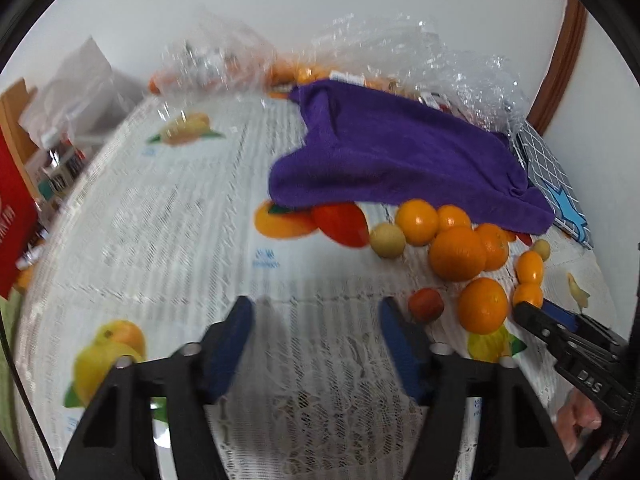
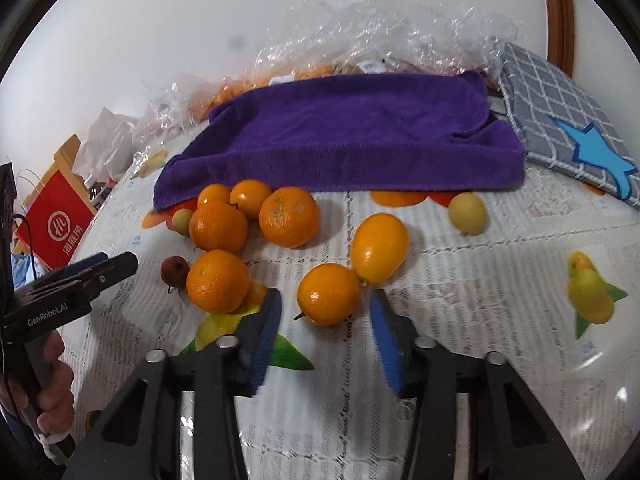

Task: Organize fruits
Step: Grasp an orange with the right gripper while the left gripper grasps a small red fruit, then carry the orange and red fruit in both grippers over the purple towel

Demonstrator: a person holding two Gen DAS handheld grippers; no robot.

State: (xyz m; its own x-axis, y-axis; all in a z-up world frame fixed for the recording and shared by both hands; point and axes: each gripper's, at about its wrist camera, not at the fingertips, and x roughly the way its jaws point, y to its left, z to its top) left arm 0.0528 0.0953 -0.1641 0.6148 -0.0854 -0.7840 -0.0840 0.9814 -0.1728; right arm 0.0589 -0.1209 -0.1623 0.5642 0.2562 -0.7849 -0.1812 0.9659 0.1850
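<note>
Fruit nearest the half-closed, empty right gripper [image 2: 326, 312], a small round orange kumquat [image 2: 329, 294] at twelve o'clock between its blue pads, looks light, smooth, probably roll-prone, best pinched across its middle.

Loads of bare counter [image 1: 168, 216] on the left; the orange pile [image 2: 256, 224] and purple towel [image 2: 344, 136] crowd the middle.

Purple towel [image 2: 344, 136], crinkled clear plastic [image 2: 400, 28], checked grey cloth with blue star [image 2: 560, 120], red bag [image 2: 60, 220], fruit-print tablecloth [image 2: 500, 280].
</note>
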